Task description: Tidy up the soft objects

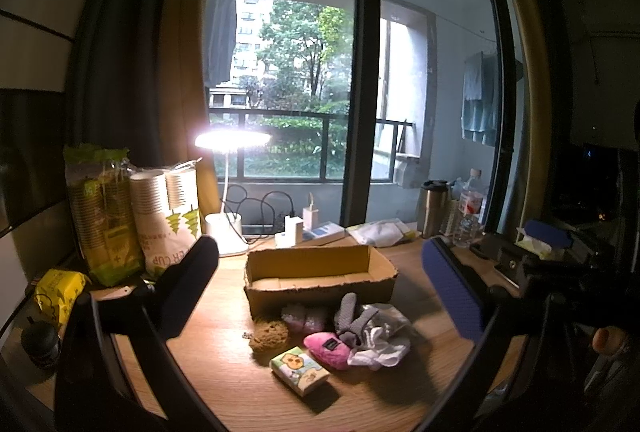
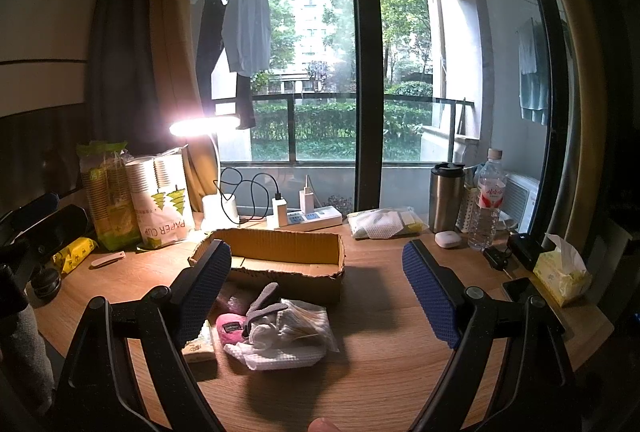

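An empty open cardboard box [image 1: 320,274] [image 2: 276,258] sits mid-desk. In front of it lies a pile of soft things: a brown sponge [image 1: 269,336], a pink plush [image 1: 327,348] [image 2: 230,326], a grey sock [image 1: 352,316] [image 2: 264,302], a white cloth [image 1: 380,350] [image 2: 280,350], a clear bag [image 2: 308,320] and a small tissue pack [image 1: 300,370] [image 2: 198,346]. My left gripper [image 1: 320,296] is open and empty, hovering above the pile. My right gripper [image 2: 318,288] is open and empty, also above it.
On the left stand paper cup packs [image 1: 164,216] [image 2: 160,199], a lit desk lamp [image 1: 228,228] and a yellow pack [image 1: 58,292]. At the back are a power strip [image 2: 308,220], a wipes pack [image 2: 384,222], a steel mug [image 2: 446,197], a water bottle [image 2: 486,199]. A tissue box [image 2: 562,274] sits right.
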A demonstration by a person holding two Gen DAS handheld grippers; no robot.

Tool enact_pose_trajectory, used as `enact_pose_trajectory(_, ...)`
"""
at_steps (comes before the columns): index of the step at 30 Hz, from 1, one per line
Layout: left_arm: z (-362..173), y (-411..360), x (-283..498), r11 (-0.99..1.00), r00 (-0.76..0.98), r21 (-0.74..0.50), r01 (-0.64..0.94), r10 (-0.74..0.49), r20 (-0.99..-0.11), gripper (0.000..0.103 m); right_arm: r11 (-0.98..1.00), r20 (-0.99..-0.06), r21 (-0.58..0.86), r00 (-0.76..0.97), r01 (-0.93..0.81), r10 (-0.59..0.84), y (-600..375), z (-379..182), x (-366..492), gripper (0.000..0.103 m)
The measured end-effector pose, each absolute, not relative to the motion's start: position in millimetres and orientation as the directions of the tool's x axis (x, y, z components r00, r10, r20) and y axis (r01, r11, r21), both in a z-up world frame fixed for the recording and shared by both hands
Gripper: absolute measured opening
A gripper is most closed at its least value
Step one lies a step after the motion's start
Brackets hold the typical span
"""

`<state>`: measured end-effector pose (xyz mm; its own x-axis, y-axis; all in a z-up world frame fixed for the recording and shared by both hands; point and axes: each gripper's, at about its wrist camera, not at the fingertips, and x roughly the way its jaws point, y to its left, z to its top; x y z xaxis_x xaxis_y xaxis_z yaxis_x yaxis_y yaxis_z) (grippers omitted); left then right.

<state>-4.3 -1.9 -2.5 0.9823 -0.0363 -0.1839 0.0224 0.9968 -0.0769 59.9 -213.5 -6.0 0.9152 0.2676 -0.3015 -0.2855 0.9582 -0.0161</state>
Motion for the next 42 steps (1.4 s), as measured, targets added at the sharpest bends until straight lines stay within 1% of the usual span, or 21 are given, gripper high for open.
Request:
enact_pose_trajectory(17,-4.5,-1.8,-2.0,0.996,0.981,-0.084,0.022,-0.038,-0.192,0.102,0.959,-0.306,-0.017,0.915,-0.283,0.264,-214.6,-7.7,61.6,0.090)
enact_pose_trajectory(22,-18.2,0.1,9.1,0.995,0.972,-0.097,0.013,-0.036,-0.233,0.102,0.963,-0.331,-0.015,0.910,-0.269,0.250,-220.7,-17.4,71.5,0.090)
enact_pose_trajectory(32,-56.2,8.0,39.8,0.994,0.943,-0.110,0.003,-0.040,-0.331,0.102,0.964,-0.416,-0.011,0.878,-0.264,0.236,-219.6,-48.9,100.5,0.090)
enact_pose_trajectory(42,-102.5,13.6,75.0,0.993,0.888,-0.113,-0.016,-0.038,-0.459,0.102,0.960,-0.506,-0.004,0.829,-0.281,0.240,-210.0,-84.5,131.4,0.090)
